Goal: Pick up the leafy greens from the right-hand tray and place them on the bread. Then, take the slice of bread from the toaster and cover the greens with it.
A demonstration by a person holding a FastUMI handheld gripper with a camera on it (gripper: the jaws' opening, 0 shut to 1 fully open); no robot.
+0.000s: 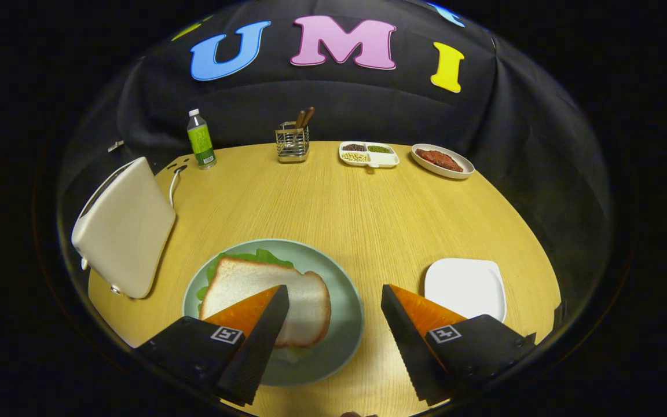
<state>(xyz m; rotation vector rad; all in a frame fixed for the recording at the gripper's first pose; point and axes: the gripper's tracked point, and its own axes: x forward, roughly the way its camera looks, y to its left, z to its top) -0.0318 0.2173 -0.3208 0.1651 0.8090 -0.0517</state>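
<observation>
Gripper (333,295) sat above the near edge of the table (333,208), looking down and forward. Fingers were spread wide, nothing between them but bare wood and the right rim of the plate (348,313). Left finger (252,324) overlapped the bread slice in view; contact can't be confirmed. Right finger (420,324) was over bare table, just left of the tray (465,286).

Bread slice (270,295) lay flat on the plate, white crumb with a tan crust, tilted a bit relative to the fingers. Greens (252,258) were under it: frilly edges stuck out past the far crust and at the left side, and a bit of pale leaf showed at the near edge. So the slice covered the greens.

Plate was pale green and round, near the fingers, left of centre. Tray was white, squarish with rounded corners, bare on top, right of the right finger.

Toaster (125,229) stood left of the plate, cream-coloured, leaning in the fisheye; slot contents couldn't be seen from this angle. Its cord (174,182) ran back along the table.

Along the far edge, left to right: bottle (201,139) with a green label, wire holder (293,142) with wooden-handled utensils upright in it, divided dish (369,154) with dark, green and pale beans in separate compartments, and an oval dish (442,160) holding a reddish slab of meat.
</observation>
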